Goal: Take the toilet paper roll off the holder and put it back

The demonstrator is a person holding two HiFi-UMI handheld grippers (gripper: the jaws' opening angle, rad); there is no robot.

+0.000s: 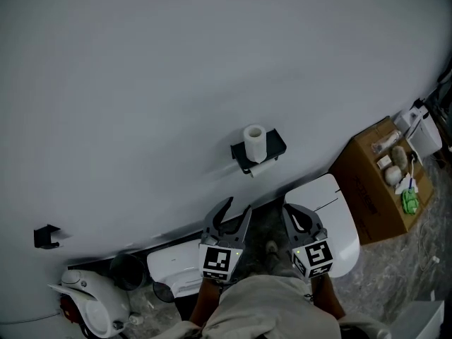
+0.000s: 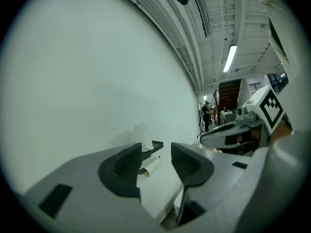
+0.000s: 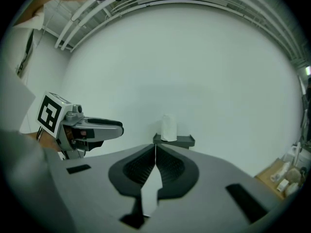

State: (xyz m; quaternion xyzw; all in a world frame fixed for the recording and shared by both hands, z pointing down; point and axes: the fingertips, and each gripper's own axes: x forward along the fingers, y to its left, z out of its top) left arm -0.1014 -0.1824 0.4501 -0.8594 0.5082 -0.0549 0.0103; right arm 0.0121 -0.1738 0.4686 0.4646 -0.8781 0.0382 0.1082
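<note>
A plain pale wall (image 1: 141, 83) is faced, on which a black holder (image 1: 275, 147) is mounted. The toilet paper roll (image 1: 254, 141) is seen standing upright on the holder's shelf, with a thinner roll (image 1: 265, 167) lying just beneath it. The left tongs (image 1: 237, 205) are held with jaws apart and nothing between them, the right tongs (image 1: 289, 210) with jaws pressed together and empty, both well short of the holder. On the mottled grey floor (image 1: 395, 281) a white fixture (image 1: 335, 217) is set near the wall's foot, and an open cardboard box (image 1: 367, 189) is stood to the right.
</note>
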